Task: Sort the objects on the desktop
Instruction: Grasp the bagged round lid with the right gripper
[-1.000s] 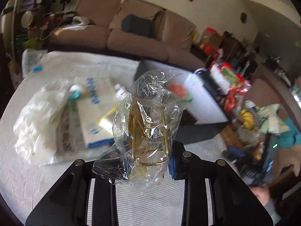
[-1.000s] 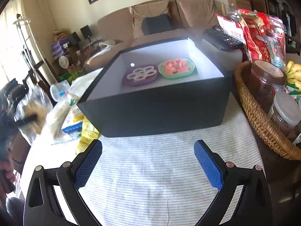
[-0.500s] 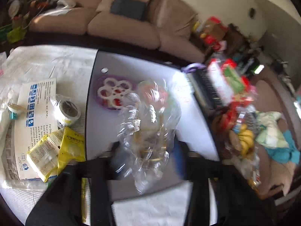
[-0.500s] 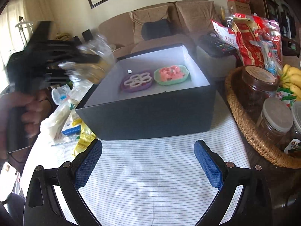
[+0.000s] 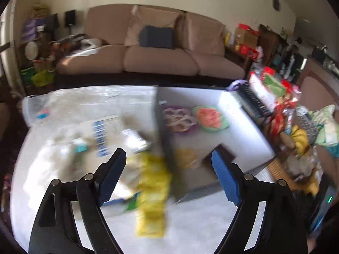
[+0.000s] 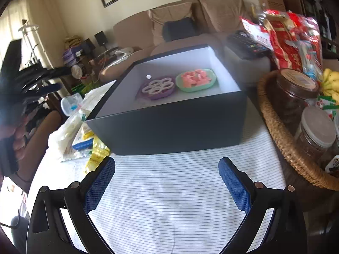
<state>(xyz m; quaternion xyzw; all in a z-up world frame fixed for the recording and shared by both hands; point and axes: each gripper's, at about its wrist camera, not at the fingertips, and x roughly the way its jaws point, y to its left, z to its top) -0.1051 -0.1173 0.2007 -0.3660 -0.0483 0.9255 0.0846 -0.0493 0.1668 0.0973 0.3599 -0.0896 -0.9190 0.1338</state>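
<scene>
Left gripper (image 5: 167, 169) fingers just opened wide, nothing between them, above yellow packets (image 5: 152, 182) beside black box (image 6: 169, 124). Right gripper (image 6: 166, 182) fingers wide, empty, over bench (image 6: 169, 201).

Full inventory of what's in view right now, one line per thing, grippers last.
Box: 1, black outside, white inside, open, table centre.
Purple tray: 1, with white rings, in box.
Green tray: 1, with pink pieces, in box beside the purple one.
Yellow packets: several, blurred, left of box.
Basket: 1, wicker, right of box.
Jars: 2 visible, dark contents, in basket.
Bananas: 1 bunch, yellow, behind jars.
Sofa: 1, tan, behind table.
Left gripper: jaws just opening, empty.
Right gripper: open, empty.
</scene>
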